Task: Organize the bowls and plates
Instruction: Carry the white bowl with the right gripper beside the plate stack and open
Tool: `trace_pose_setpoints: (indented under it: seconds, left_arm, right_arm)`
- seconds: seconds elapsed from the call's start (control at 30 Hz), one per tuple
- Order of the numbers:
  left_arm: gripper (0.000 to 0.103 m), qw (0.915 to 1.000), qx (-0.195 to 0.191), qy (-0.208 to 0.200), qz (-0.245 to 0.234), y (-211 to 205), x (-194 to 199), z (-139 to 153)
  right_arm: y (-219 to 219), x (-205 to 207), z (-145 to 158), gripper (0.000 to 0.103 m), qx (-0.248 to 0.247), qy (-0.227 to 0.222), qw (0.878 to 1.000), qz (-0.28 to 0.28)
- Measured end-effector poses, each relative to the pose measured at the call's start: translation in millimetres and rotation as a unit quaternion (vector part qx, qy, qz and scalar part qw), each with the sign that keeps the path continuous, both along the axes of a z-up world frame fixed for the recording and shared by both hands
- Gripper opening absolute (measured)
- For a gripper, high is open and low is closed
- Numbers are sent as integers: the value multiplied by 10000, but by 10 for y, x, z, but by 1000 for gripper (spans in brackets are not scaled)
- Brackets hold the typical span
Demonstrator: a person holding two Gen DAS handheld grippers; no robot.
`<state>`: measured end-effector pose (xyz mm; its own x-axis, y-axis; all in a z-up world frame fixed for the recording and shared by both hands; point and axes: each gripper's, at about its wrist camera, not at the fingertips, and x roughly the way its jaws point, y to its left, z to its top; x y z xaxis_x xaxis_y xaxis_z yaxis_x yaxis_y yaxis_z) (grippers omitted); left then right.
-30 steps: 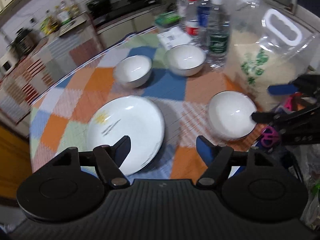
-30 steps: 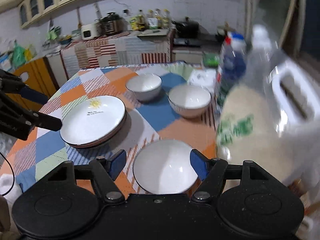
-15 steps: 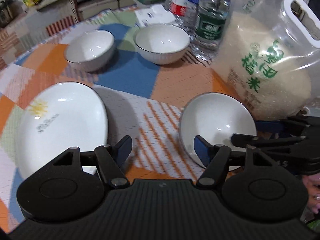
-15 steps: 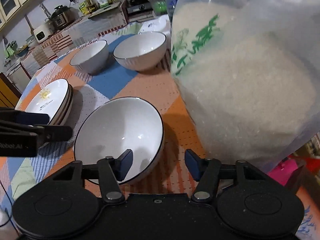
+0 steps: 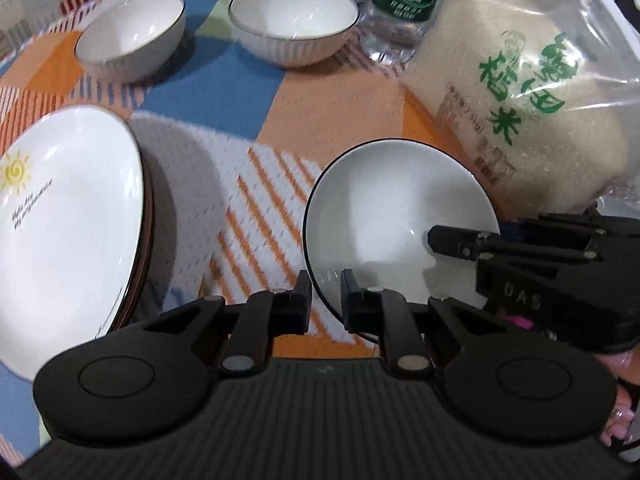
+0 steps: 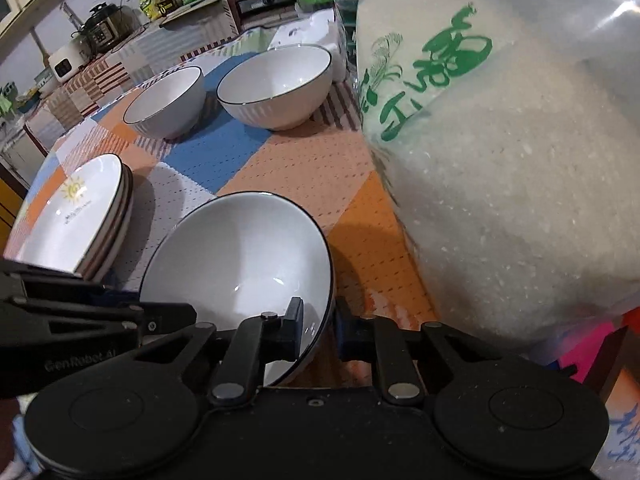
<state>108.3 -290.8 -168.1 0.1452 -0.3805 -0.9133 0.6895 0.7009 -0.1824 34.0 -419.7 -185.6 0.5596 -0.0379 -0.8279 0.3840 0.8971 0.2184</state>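
Bowl with a thin dark rim fills the near middle of the left wrist view, white inside, standing on the checked tablecloth. The left gripper has its two fingers drawn close on either side of the bowl's near-left rim, pinching it. The right gripper reaches in from the right, one black finger lying inside the bowl over its right rim. At the left sits a stack of plates, the top one white with a yellow sun mark. Farther off stand two more white bowls, a left bowl and a right bowl, slightly apart. A clear bag of rice with green lettering stands just right of and beyond the near bowl, and a water bottle with a green label stands at its far left side.

In the right wrist view, the same bowl lies near and left of centre. The right gripper clamps the bowl's near-right rim, one finger inside and the other outside. The left gripper enters from the left, meeting the bowl's left rim. The stack of plates sits at the far left, the left bowl and right bowl stand beyond, and the bag of rice towers at the right. A kitchen counter with appliances and bottles runs along the far wall.
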Motion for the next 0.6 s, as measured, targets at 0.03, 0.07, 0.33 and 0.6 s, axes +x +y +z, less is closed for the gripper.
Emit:
trace_pose_setpoints:
  seconds: [0.03,0.07,0.33,0.6]
  left_arm:
    - [14,10000,-1,89,27,34,16,14]
    - [14,9998,1,171,36,76,29,34]
    - [14,9989,283,297,206,410,0,244]
    - [13,9978,493,357,265,903,-52,458]
  right_arm:
    - [-7,16,8,19,97,9,10000,1]
    - [3,27,24,19,159,19,9999,27]
    - [299,54,216,20,336,-160,9986,375]
    - [692,42,384,20,503,-222,9944,906]
